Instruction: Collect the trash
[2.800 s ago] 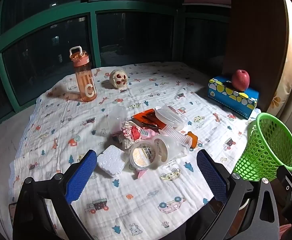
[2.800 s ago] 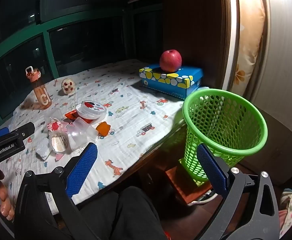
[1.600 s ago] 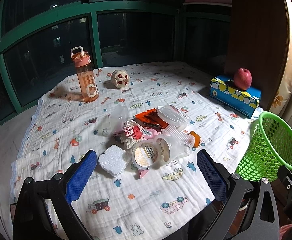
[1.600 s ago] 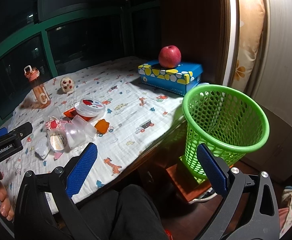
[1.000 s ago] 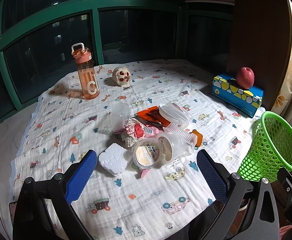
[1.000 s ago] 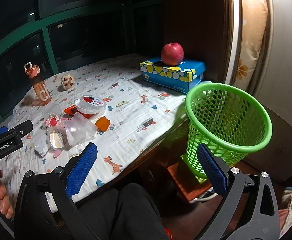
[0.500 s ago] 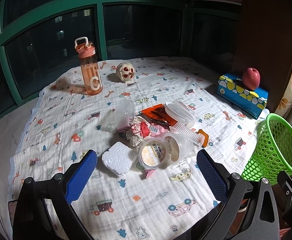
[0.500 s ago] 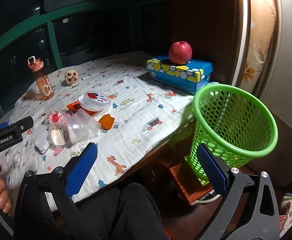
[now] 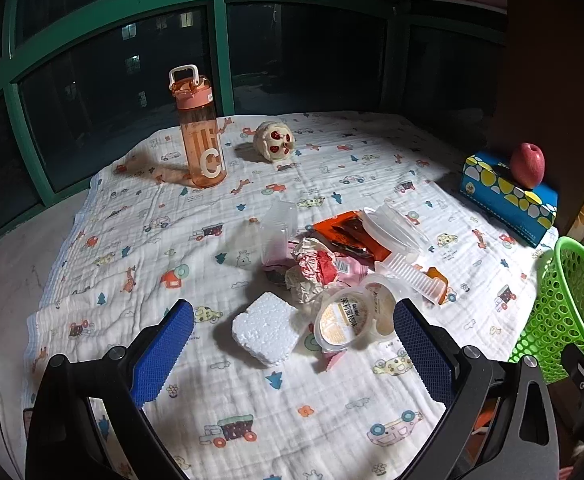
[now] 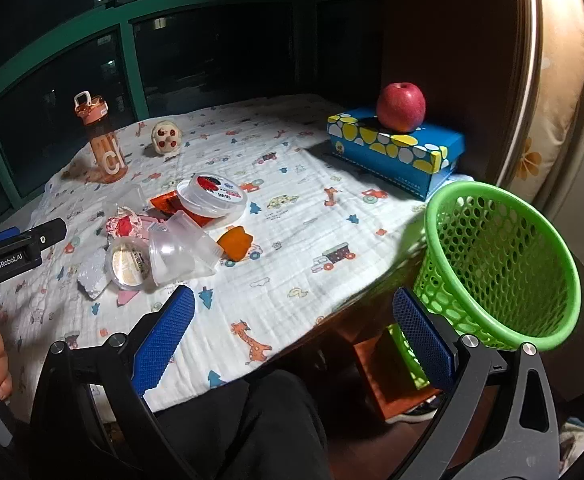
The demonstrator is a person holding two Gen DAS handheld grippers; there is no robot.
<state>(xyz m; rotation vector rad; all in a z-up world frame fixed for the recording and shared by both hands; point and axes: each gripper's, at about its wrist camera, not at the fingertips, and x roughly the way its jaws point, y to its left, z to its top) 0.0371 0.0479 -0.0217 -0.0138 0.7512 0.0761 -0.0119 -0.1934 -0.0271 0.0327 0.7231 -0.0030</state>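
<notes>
A heap of trash lies mid-table: a white foam block (image 9: 265, 328), a crumpled red-and-white wrapper (image 9: 316, 270), a tipped clear cup with a printed lid (image 9: 346, 318), a round lidded tub (image 10: 211, 198), an orange packet (image 9: 346, 232) and a small orange scrap (image 10: 235, 243). A green mesh basket (image 10: 500, 256) stands off the table's right edge. My left gripper (image 9: 292, 350) hangs open just short of the foam block, holding nothing. My right gripper (image 10: 292, 334) is open and empty over the table's near edge, left of the basket.
An orange water bottle (image 9: 199, 136) and a round spotted toy (image 9: 273, 141) stand at the back. A red apple (image 10: 400, 107) rests on a blue and yellow box (image 10: 396, 150) at the right. A person's dark-clothed knee (image 10: 251, 420) is below the table edge. Dark windows lie behind.
Both grippers have drifted slightly forward and left toward the table, so the trash heap sits nearer in view. Jaws stay open; nothing on the table has moved.
</notes>
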